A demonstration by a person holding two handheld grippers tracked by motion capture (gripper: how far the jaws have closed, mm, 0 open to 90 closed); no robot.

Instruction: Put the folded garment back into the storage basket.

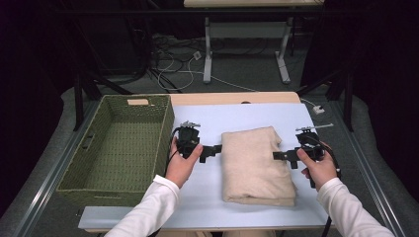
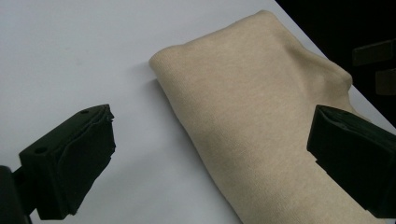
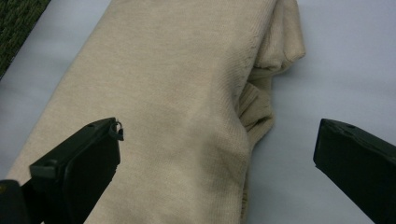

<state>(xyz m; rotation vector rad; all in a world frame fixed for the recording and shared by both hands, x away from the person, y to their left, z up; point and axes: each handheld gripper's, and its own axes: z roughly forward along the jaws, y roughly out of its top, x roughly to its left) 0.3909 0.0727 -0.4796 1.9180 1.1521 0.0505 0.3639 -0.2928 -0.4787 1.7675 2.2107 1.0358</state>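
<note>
Folded beige cloth lies mid-desk, right of green basket. Left claw and right claw flank it, both wide open, gripping nothing. Tip, imo: get jaws under full fold stack on both sides, lift level. Right gripper view shows bunched loose layers at far edge; left gripper view just smooth fold.

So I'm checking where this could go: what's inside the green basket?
The green woven basket shows only its bare woven floor and walls; nothing lies in it. The strip of floor right behind its near wall is hidden.
</note>
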